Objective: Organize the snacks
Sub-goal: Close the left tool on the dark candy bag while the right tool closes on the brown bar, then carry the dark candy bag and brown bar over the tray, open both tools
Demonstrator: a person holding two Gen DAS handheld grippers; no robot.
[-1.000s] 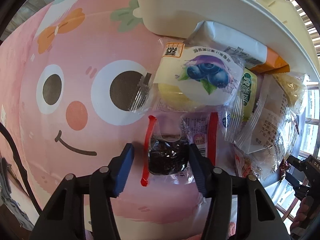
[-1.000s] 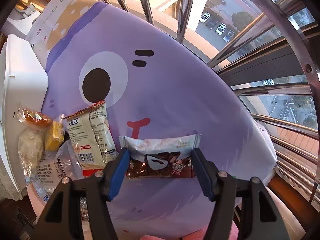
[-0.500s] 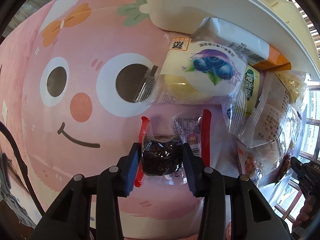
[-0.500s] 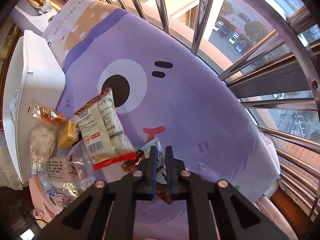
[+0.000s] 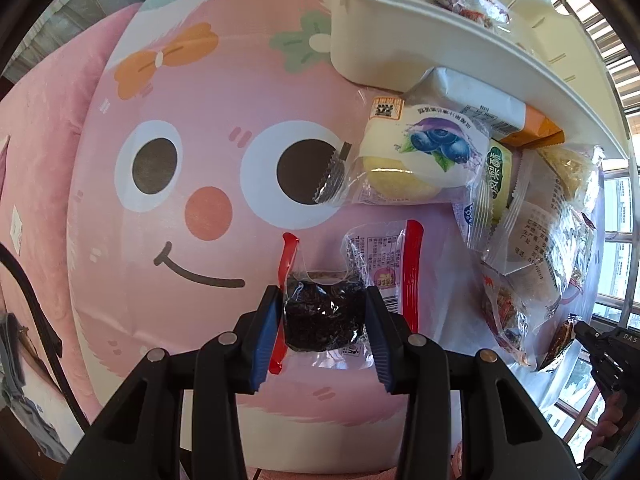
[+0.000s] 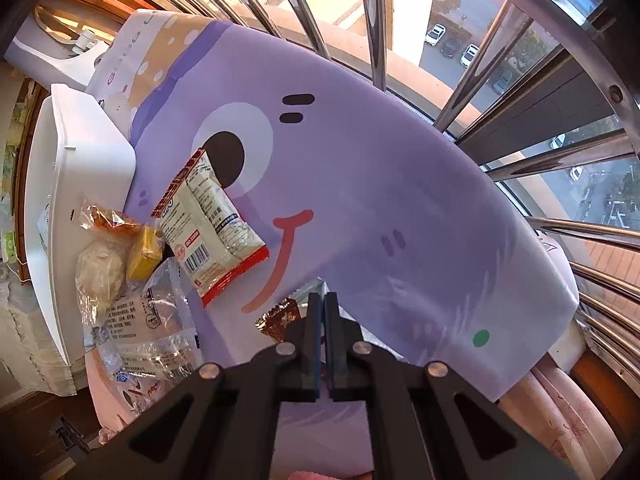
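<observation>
My left gripper [image 5: 325, 308] is shut on a clear, red-edged packet holding a dark cake [image 5: 326, 318], lifted just above the pink cartoon cushion [image 5: 160, 200]. A pile of snack packets lies to its right, led by a blueberry cake pack [image 5: 416, 168]. A white organizer bin [image 5: 400, 28] stands behind the pile, with packets inside. My right gripper [image 6: 324, 300] is shut on a brown chocolate wrapper [image 6: 280, 318] that sticks out to the left of the fingers, above the purple cartoon cushion [image 6: 400, 184].
A white-and-red Lipo packet [image 6: 208, 220], a yellow snack [image 6: 146, 252] and clear bags [image 6: 148, 332] lie left of my right gripper, beside the white bin [image 6: 72, 184]. Metal window bars [image 6: 580, 152] run behind the purple cushion. The right gripper shows at the left wrist view's edge [image 5: 600, 344].
My left gripper closed on the dark cake packet and lifted it slightly. My right gripper closed on the chocolate wrapper and raised it, so the wrapper now hangs to the left of the fingers.
</observation>
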